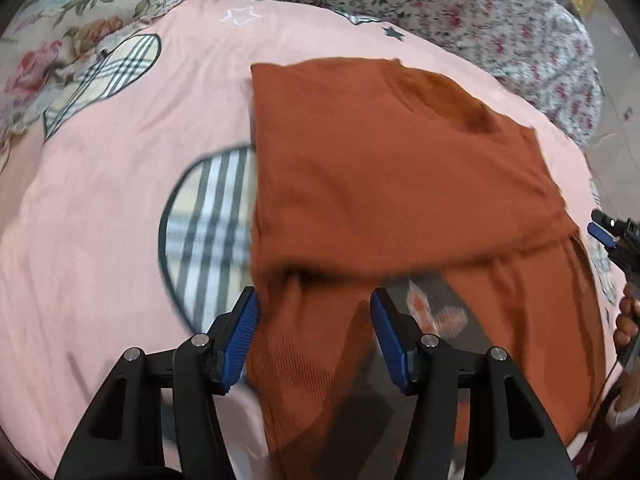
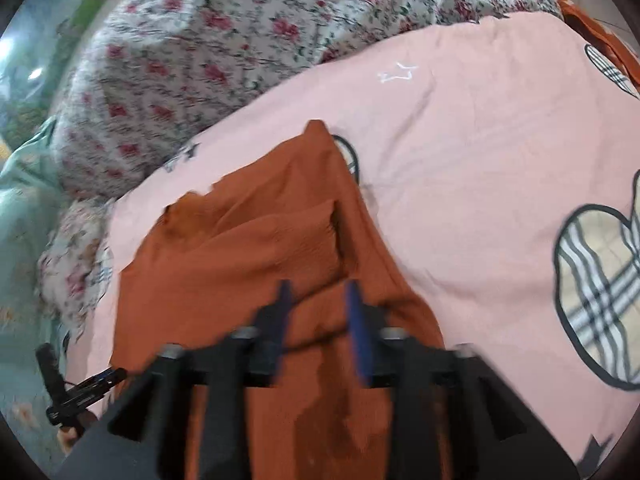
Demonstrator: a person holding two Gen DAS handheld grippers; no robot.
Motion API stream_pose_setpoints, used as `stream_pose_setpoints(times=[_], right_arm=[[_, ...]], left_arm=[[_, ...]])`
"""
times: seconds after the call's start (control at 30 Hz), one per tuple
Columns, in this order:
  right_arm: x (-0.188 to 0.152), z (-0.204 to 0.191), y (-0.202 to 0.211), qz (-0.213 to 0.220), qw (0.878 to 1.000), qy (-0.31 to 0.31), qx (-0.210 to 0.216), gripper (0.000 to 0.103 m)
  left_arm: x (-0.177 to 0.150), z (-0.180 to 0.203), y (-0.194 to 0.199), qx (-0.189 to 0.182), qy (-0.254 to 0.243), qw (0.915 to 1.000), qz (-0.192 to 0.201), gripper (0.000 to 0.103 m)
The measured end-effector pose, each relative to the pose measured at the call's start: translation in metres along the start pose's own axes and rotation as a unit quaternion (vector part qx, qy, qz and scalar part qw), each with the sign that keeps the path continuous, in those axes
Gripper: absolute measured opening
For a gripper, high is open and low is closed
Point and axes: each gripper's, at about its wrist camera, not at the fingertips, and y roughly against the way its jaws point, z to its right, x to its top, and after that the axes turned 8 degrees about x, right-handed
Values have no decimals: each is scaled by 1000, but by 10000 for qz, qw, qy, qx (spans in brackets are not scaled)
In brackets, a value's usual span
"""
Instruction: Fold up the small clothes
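A rust-orange ribbed garment lies on the pink bed cover, its upper part folded down over two leg-like parts that run toward me. My left gripper hovers open over the left leg part, with nothing pressed between its blue pads. In the right wrist view the same garment lies rumpled, and my right gripper stands open just above it, blurred, with only cloth showing below the gap. The right gripper also shows at the left wrist view's right edge, held by a hand.
The pink cover carries plaid heart prints and small stars. A crumpled floral quilt is heaped along the back and right; it also shows in the right wrist view. More orange cloth lies at the far right corner.
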Motion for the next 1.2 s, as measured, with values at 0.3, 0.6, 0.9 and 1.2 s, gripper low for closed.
stream_pose_setpoints(times=[0.3,0.6,0.9,1.2], right_arm=[[-59,0,58,-218,9980,381,447,55],[-107,16,95,-417,9963,406,639,55],[-145,53,139,-776,9957,360,368,55],[-182,54,135,-1424,9828,567,1029,56]], left_arm=[[-112,-17,51,-608,413,9968,-315,59],[-185,6,67,-1306,98,9907,-365,53],[-200,-3,68,-1659,144,9840,-641,43],[-210,-3,67,-1586,-76,9825,-970,46]])
